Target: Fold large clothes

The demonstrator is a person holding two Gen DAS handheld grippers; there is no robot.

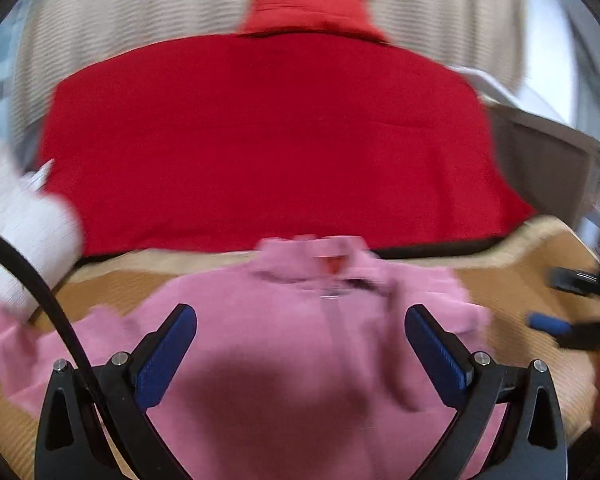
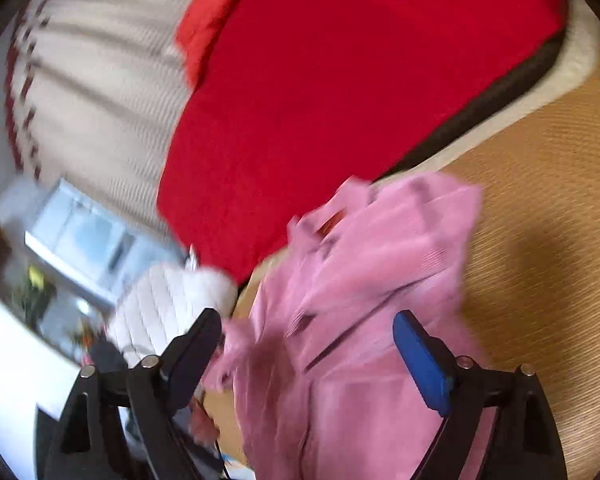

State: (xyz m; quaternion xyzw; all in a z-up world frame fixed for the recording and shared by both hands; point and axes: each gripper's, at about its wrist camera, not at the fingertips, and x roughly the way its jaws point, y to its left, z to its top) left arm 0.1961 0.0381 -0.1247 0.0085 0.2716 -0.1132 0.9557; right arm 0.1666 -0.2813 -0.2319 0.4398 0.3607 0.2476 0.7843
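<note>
Both the left gripper and right gripper hang spread apart, empty, over the pink shirt; pinch matching edges ahead before folding.

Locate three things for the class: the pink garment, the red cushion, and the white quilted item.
pink garment (image 1: 300, 340): left wrist view, middle of its front.
red cushion (image 1: 268, 136): left wrist view, centre of its top.
white quilted item (image 2: 160, 304): right wrist view, its stitched face.
</note>
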